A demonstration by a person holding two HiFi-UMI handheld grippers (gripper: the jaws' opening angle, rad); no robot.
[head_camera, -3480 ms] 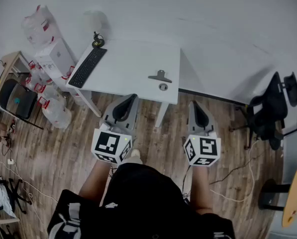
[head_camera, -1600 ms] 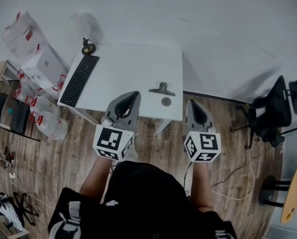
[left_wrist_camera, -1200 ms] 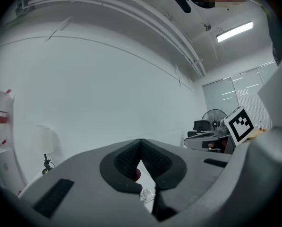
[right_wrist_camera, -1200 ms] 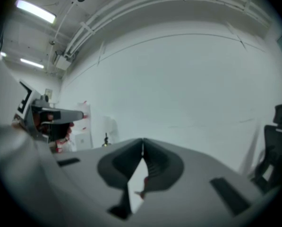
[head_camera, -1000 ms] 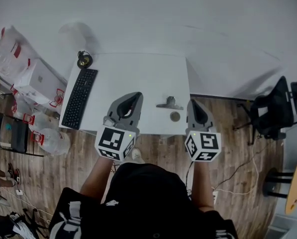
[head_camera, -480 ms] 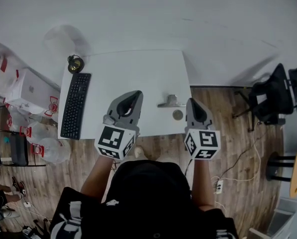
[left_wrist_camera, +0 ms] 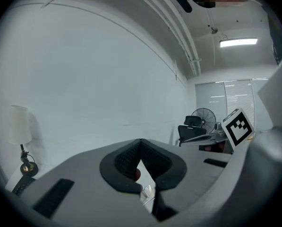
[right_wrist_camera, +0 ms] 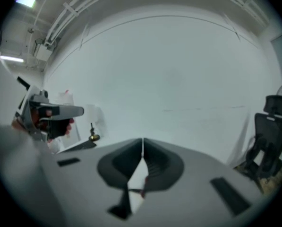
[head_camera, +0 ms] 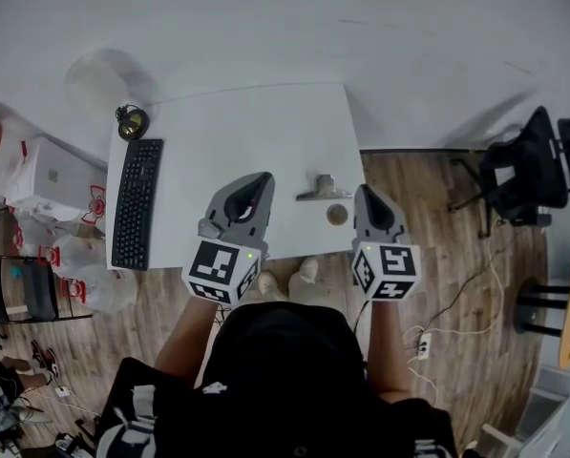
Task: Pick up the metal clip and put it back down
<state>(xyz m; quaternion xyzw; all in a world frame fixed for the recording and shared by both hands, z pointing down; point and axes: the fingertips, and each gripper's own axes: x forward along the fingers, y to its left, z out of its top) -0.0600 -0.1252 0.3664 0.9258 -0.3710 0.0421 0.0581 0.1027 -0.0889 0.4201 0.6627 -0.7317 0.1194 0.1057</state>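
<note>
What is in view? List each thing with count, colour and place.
table: one, white, against wall
keyboard: one, black, table's left side
lamp: one, white shade, table's far left corner
metal clip: one, grey, table's near right part
small disc: one, dull, just nearer than the clip
office chair: one, black, floor at right
box: one, white, floor at left
left gripper: one, grey, jaws shut, over table's near edge
right gripper: one, grey, jaws shut, at table's right edge

Worktop [head_camera: 237, 132] middle and far side open; keyboard [head_camera: 137, 203] lines left edge, metal clip [head_camera: 325, 189] and small round disc [head_camera: 337, 215] sit near right front corner.
</note>
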